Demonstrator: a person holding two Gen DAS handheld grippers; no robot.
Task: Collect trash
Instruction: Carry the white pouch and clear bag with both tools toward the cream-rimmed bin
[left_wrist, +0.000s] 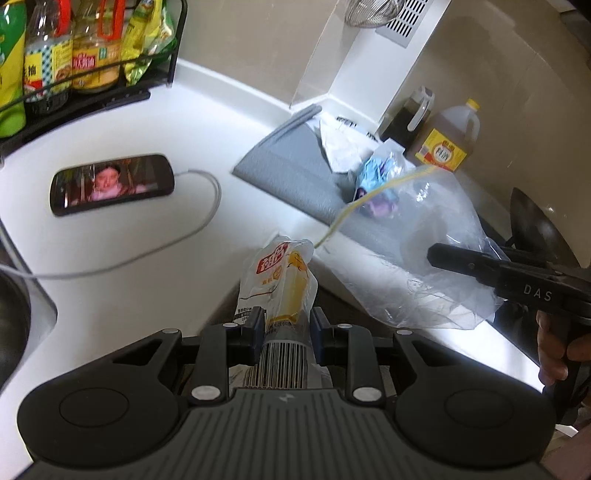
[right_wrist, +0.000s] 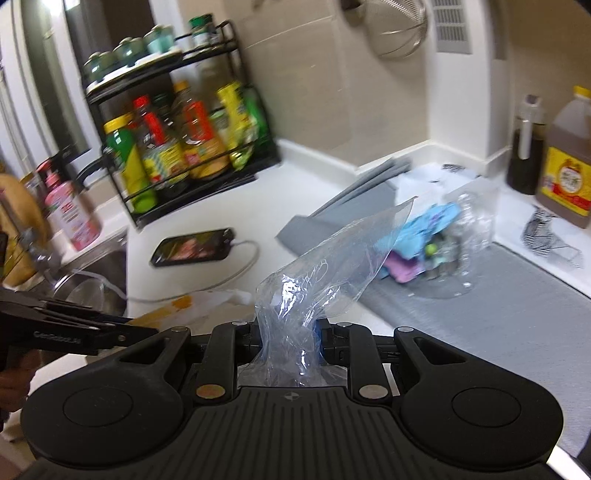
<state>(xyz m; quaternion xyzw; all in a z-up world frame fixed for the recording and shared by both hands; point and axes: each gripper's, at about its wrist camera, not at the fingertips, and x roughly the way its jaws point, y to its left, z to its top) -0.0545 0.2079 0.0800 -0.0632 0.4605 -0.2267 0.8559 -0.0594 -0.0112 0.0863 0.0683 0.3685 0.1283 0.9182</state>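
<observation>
My left gripper (left_wrist: 287, 325) is clamped on a crumpled white and yellow snack wrapper (left_wrist: 280, 284) with a barcode, held up above the edge of the white countertop (left_wrist: 155, 122). My right gripper (right_wrist: 290, 332) pinches the bunched neck of a clear, thin plastic bag (right_wrist: 332, 258), which balloons out in front of it, just beside the wrapper. Behind the bag, on the grey ribbed mat (left_wrist: 291, 170), lies more trash: a crushed clear plastic bottle (right_wrist: 476, 218) against a heap of blue and purple wrappers (right_wrist: 424, 236), with crumpled white paper (left_wrist: 340, 147) further back. A black phone (left_wrist: 110, 182) with a lit screen lies on the countertop, its grey cable (left_wrist: 207, 218) looping away.
</observation>
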